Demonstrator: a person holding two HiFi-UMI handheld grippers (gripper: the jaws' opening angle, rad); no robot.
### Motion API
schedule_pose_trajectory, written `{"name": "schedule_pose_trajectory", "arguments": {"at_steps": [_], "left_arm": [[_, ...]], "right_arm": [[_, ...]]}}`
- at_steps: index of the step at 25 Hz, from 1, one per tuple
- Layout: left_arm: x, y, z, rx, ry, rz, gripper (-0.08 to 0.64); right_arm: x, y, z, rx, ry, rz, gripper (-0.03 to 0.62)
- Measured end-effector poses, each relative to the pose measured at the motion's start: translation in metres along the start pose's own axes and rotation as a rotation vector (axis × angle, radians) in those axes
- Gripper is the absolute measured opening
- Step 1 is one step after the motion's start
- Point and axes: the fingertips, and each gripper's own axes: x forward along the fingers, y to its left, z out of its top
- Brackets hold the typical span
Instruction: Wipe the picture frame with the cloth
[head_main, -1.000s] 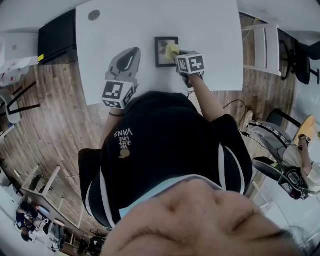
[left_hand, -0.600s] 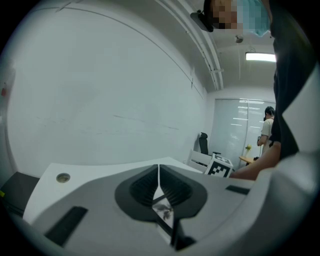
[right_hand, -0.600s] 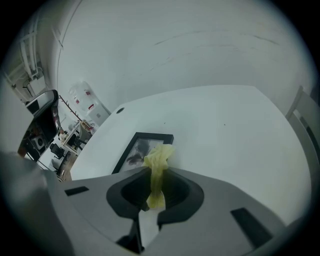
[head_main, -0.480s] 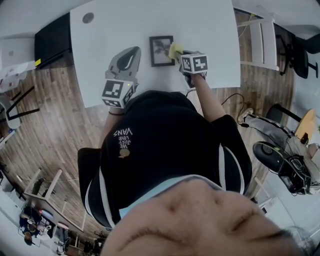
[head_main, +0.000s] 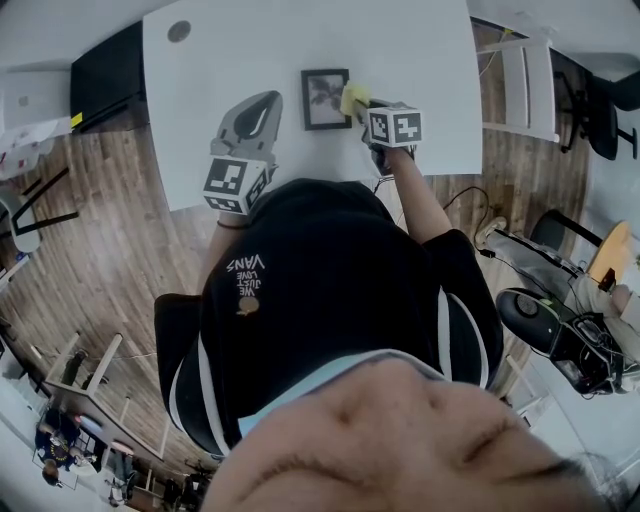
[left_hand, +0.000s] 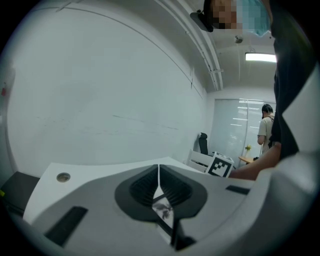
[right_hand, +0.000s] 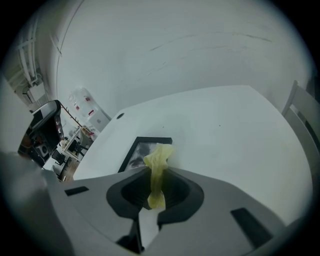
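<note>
Wiping a frame that nothing holds down

We grip the yellow cloth (right_hand: 157, 167) tight in the right gripper (head_main: 360, 104), its loose end at the right edge of the picture frame (head_main: 326, 98), which lies flat on the white table (head_main: 420, 50) in the upper middle of the head view. Our left gripper (head_main: 265, 108) is clenched on nothing, left of the frame and apart from it. A sideways stroke may shove the unpinned frame along, or drag the thin fold from the jaws. We see no containers
</note>
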Motion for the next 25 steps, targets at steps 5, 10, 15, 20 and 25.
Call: {"name": "schedule_pose_trajectory", "arguments": {"at_steps": [5,10,15,20,25], "left_arm": [[-0.006,0.0,0.001,-0.001,-0.001,0.018,0.018],[-0.019,0.009,0.001,-0.007,0.0,0.047,0.018],[-0.033,0.015,-0.004,-0.015,-0.004,0.073,0.018],[-0.042,0.02,-0.005,-0.02,-0.007,0.091,0.018],[-0.043,0.021,-0.009,-0.025,-0.008,0.092,0.018]], "right_arm": [[0.001,0.029,0.004,-0.03,-0.006,0.07,0.046],[0.01,0.063,0.0,-0.042,0.009,0.133,0.046],[0.019,0.089,-0.007,-0.063,0.03,0.183,0.046],[0.026,0.103,-0.013,-0.091,0.059,0.199,0.046],[0.037,0.102,-0.021,-0.096,0.082,0.189,0.046]]}}
